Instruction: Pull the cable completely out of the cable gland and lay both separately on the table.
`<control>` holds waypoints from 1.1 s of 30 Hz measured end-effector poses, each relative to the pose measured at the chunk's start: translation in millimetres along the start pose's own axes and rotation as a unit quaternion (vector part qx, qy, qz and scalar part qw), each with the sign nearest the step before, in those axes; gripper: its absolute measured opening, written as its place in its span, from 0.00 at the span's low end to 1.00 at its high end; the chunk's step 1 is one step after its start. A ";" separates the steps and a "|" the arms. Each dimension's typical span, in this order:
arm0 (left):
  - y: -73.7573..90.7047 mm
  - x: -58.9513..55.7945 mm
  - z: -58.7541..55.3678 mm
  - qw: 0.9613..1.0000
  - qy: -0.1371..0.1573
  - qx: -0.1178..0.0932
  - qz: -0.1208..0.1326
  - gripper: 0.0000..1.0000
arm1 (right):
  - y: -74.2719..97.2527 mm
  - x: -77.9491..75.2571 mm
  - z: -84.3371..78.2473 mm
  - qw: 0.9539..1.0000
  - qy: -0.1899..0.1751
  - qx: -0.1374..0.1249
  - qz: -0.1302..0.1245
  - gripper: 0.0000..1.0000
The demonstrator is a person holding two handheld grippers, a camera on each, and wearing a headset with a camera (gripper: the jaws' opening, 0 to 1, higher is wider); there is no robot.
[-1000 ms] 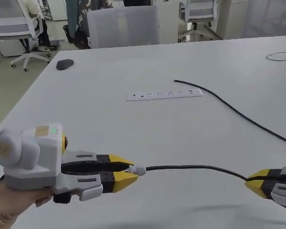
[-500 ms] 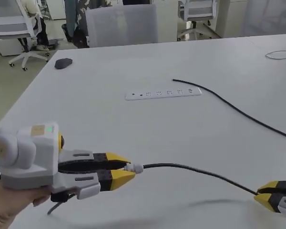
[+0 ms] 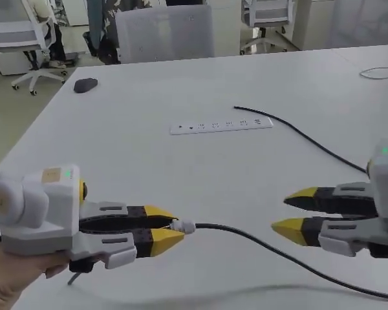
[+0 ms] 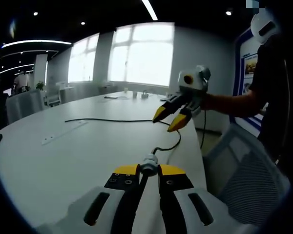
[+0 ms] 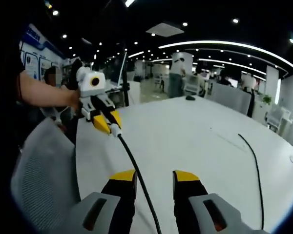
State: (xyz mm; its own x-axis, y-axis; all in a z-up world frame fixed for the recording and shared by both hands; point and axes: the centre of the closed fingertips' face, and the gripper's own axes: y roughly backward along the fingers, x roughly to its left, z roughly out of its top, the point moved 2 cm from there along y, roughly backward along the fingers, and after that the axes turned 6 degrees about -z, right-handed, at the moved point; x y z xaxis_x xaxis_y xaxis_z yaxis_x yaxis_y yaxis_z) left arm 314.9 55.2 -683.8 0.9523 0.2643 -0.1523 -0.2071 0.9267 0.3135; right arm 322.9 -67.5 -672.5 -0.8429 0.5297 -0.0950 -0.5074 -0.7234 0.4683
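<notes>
white table (image 3: 149,168): power strip (image 3: 221,126) (mouse (image 3: 85,84) too)

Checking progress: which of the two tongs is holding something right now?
The left tongs, shut on the gland; the right tongs stand open, clear of the cable.

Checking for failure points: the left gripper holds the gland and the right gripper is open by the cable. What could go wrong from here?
1. The left gripper holds the gland only at its tips; a hard pull on the cable could twist it free.
2. The right gripper is open, off the slack cable; a grab far from the gland may only take up slack.
</notes>
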 end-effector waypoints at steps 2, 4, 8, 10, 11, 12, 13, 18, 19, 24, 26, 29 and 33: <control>-0.4 -1.3 0.1 1.000 0.001 -0.001 -0.003 0.15 | -12.1 13.8 6.3 1.000 0.020 0.006 0.021 0.23; -0.8 -1.8 0.4 1.000 0.000 -0.001 -0.003 0.15 | -19.7 22.6 7.2 0.998 0.036 0.011 0.040 0.21; -1.7 -3.3 0.8 1.000 0.001 -0.002 -0.005 0.15 | -36.9 37.7 9.8 0.996 0.055 0.018 0.064 0.22; -1.8 -3.6 -0.2 1.000 -0.001 0.002 -0.005 0.15 | -42.5 44.1 7.7 0.994 0.074 0.030 0.078 0.19; -2.3 -4.4 -0.9 1.000 -0.002 0.003 -0.005 0.15 | -45.7 46.3 8.6 0.993 0.079 0.028 0.078 0.18; -2.6 -5.6 -1.1 1.000 -0.002 0.002 -0.009 0.15 | -47.1 47.9 9.6 0.993 0.085 0.025 0.080 0.19; -2.9 -6.4 -1.4 1.000 -0.003 0.003 -0.010 0.15 | -47.9 49.7 9.3 0.992 0.084 0.029 0.085 0.17; -5.5 -9.0 -1.4 1.000 0.000 0.002 -0.014 0.15 | -51.6 56.7 8.1 0.989 0.109 0.037 0.096 0.09; -5.8 -9.5 -1.6 1.000 -0.002 0.003 -0.016 0.15 | -51.5 56.8 6.8 0.988 0.111 0.043 0.094 0.08; -8.5 -13.0 -3.3 1.000 -0.003 0.006 -0.023 0.15 | -48.7 54.3 4.3 0.987 0.126 0.047 0.091 0.01; -9.9 -13.5 -3.2 1.000 -0.005 0.007 -0.024 0.15 | -47.8 54.2 3.3 0.987 0.126 0.049 0.090 0.01; -11.0 -14.2 -2.9 1.000 -0.007 0.008 -0.026 0.15 | -46.9 53.2 1.9 0.987 0.124 0.053 0.086 0.00; -11.4 -15.2 -2.2 1.000 -0.014 0.007 -0.025 0.15 | -44.8 50.7 0.7 0.990 0.108 0.059 0.074 0.00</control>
State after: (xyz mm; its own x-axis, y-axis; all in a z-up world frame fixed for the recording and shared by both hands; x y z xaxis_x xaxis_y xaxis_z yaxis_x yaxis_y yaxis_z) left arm 302.3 41.2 -687.1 0.9673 0.2103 -0.1421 -0.1562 0.9346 0.3195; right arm 303.1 -7.9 -697.7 -0.9312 0.3066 -0.1974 -0.3627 -0.7222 0.5890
